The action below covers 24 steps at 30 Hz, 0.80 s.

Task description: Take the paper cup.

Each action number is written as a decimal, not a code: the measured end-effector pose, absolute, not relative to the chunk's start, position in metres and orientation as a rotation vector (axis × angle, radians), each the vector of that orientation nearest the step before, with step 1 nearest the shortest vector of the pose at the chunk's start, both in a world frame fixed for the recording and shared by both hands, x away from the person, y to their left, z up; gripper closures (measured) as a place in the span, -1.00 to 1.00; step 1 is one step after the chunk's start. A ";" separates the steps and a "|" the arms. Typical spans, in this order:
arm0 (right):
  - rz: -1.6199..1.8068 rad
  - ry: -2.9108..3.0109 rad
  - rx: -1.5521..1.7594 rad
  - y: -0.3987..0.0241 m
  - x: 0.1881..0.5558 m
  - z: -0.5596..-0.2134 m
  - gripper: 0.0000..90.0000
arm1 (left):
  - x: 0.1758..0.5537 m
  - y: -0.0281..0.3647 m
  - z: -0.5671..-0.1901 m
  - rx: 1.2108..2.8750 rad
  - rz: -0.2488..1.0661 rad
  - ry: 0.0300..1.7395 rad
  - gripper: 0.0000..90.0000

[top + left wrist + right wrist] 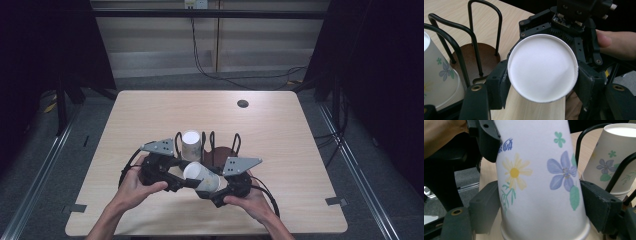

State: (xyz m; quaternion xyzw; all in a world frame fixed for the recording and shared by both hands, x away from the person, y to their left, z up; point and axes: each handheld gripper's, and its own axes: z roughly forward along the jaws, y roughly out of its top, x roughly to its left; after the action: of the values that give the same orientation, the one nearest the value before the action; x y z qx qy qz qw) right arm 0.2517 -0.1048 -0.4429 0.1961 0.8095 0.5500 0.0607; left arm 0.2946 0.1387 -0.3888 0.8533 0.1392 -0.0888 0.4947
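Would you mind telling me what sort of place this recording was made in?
Probably a lab or test bay, not a home: a bare wooden table on grey flooring, dark curtains on both sides, and loose cables trailing along the back wall.

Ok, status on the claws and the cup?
Left claw and right claw both clamped on one paper cup, held sideways. Second cup upside down in rack. Nothing in the way.

Matt paper cup [542, 68], wood-look table [150, 112]
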 end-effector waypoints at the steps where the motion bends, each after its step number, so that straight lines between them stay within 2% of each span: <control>1: 1.657 2.452 0.588 -0.104 0.251 -0.444 -0.56 | 0.295 0.139 -0.389 2.073 -0.215 0.339 -0.19; 14: 1.652 2.461 0.573 -0.102 0.250 -0.444 -0.34 | 0.302 0.147 -0.391 2.030 -0.250 0.366 -0.20; 21: 1.649 2.483 0.583 -0.105 0.251 -0.442 -0.31 | 0.300 0.145 -0.391 2.042 -0.227 0.364 -0.23; 24: 1.650 2.488 0.595 -0.106 0.252 -0.442 -0.31 | 0.300 0.146 -0.390 2.044 -0.207 0.368 -0.32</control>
State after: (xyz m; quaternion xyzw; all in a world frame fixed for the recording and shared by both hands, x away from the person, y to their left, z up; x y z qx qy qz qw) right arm 0.2515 -0.1063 -0.4418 0.1951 0.8164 0.5414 0.0486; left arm 0.2998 0.1459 -0.3902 0.8464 0.1522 -0.0858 0.5030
